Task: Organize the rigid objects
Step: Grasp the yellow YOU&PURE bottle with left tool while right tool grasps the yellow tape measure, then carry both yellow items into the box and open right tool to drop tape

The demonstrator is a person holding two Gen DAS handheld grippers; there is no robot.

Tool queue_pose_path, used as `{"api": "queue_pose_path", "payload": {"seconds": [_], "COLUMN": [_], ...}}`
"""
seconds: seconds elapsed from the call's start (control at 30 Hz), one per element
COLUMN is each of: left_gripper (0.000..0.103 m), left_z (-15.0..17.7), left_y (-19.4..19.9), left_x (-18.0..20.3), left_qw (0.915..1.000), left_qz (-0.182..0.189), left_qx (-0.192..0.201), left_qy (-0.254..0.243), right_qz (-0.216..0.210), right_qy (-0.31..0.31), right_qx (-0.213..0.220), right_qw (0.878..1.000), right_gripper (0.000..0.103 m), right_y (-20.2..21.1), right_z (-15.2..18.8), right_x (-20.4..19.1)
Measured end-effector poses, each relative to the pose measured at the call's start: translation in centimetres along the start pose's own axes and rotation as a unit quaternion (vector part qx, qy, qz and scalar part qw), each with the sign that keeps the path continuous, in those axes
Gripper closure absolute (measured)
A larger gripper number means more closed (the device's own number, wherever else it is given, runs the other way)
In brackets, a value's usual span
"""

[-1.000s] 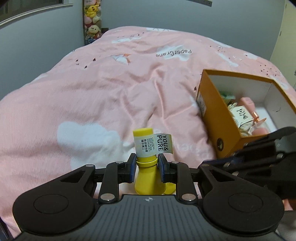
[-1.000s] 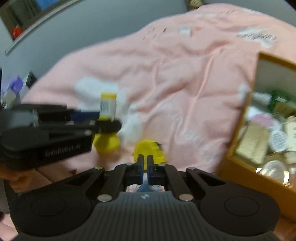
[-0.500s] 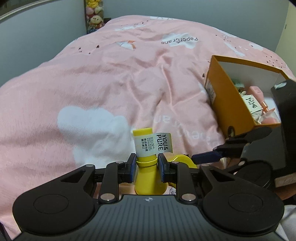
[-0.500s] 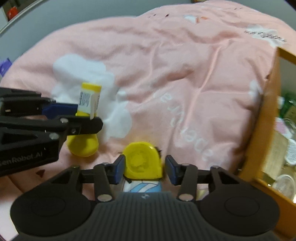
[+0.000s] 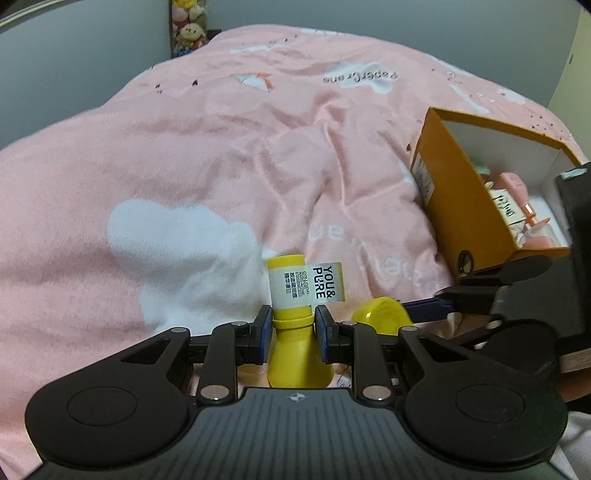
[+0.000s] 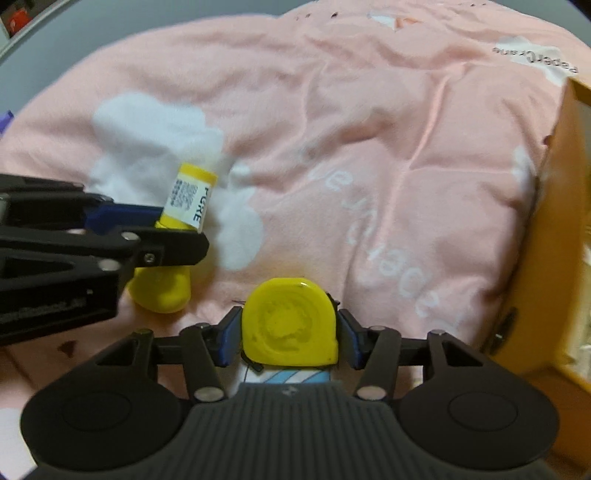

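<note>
My left gripper (image 5: 293, 332) is shut on the neck of a small yellow bottle (image 5: 295, 306) with a white "YOU & PURE" label, held just above the pink bedspread. The bottle also shows in the right wrist view (image 6: 173, 236). My right gripper (image 6: 289, 338) is closed around a yellow tape measure (image 6: 290, 328), both pads touching its sides. The tape measure shows in the left wrist view (image 5: 380, 312), right of the bottle. An orange cardboard box (image 5: 454, 199) with several cosmetics inside stands to the right.
The pink bedspread (image 5: 221, 147) with white clouds covers the whole area. The box's orange wall (image 6: 554, 229) is close on the right of my right gripper. Plush toys (image 5: 186, 27) stand by the far wall.
My right gripper opened, moved onto the tape measure and closed on its sides. My left gripper kept hold of the yellow bottle and shifted slightly.
</note>
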State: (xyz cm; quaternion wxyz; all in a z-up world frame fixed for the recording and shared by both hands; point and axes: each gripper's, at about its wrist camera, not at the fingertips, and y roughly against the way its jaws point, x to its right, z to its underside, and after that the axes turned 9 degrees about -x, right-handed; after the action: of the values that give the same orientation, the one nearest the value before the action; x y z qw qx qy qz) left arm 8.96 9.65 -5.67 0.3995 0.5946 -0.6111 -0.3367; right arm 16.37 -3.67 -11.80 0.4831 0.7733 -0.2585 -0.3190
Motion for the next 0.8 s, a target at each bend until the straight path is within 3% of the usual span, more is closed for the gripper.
{"api": "queue_pose_path", "payload": {"seconds": [0.23,0.37,0.5,0.63,0.8], "left_gripper": [0.076,0.076,0.076,0.076,0.076], "left_z": [-1.0,-2.3,-4.2,-6.7,-9.5], "left_y": [2.7,4.7,6.4,7.0,5.0], "left_x": [1.7,3.8,6.7,10.3,15.5], "left_qw": [0.9986,0.9953,0.9881,0.9767,0.9616], "left_qz": [0.028,0.048,0.080,0.135,0.199], "left_qx": [0.040,0.069,0.093,0.098,0.073], "left_qy": [-0.018,-0.049,-0.093,-0.135,-0.175], "right_qz": [-0.033,0.005,0.028,0.078,0.155], "right_qy": [-0.015,-0.002,-0.022,-0.061,-0.092], "right_qx": [0.048,0.086,0.114,0.105,0.046], "right_qw": [0.998,0.996,0.993,0.990,0.983], "right_gripper": [0.049,0.049,0.049,0.049,0.049], "right_y": [6.3,10.8,15.5,19.4,21.2], "right_z": [1.2,1.9,2.6,3.5,4.5], "right_x": [1.3,1.1,3.6,8.0,13.5]}}
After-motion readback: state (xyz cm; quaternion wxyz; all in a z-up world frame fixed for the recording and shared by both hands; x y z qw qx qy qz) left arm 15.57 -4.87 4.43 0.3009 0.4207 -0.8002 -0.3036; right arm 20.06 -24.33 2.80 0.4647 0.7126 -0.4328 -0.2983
